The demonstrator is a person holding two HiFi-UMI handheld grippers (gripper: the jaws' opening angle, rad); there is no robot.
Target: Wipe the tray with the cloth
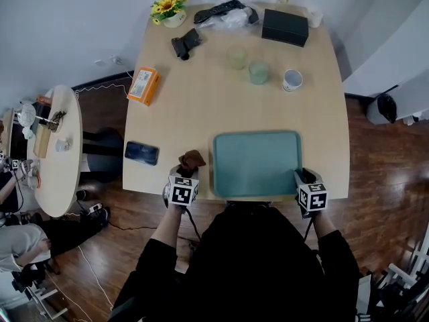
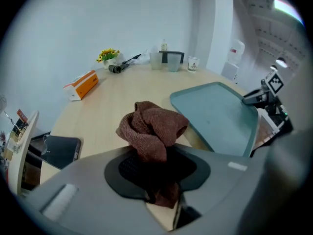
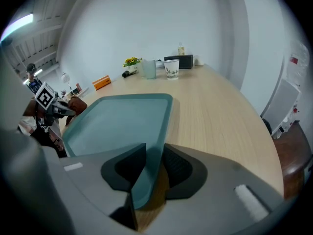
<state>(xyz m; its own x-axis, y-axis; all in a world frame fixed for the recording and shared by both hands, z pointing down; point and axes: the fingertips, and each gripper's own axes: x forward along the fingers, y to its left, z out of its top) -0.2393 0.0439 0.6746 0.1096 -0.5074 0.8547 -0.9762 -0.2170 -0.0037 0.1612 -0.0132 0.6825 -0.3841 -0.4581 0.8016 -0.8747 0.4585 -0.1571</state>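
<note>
A teal tray (image 1: 258, 163) lies near the table's front edge, also seen as the tray (image 3: 117, 124) in the right gripper view. A crumpled brown cloth (image 1: 192, 159) sits just left of the tray's near left corner. My left gripper (image 1: 187, 170) is shut on the cloth (image 2: 154, 131), which bunches up above the jaws of the left gripper (image 2: 156, 173). My right gripper (image 1: 305, 177) is at the tray's near right corner. In the right gripper view the right gripper (image 3: 150, 173) has the tray's rim clamped between its pads.
A black phone (image 1: 141, 152) lies left of the cloth. Farther back stand an orange box (image 1: 143, 86), two glasses (image 1: 236, 57), a mug (image 1: 291, 80), a black box (image 1: 285, 27) and a flower pot (image 1: 169, 9). A round side table (image 1: 60, 153) stands at left.
</note>
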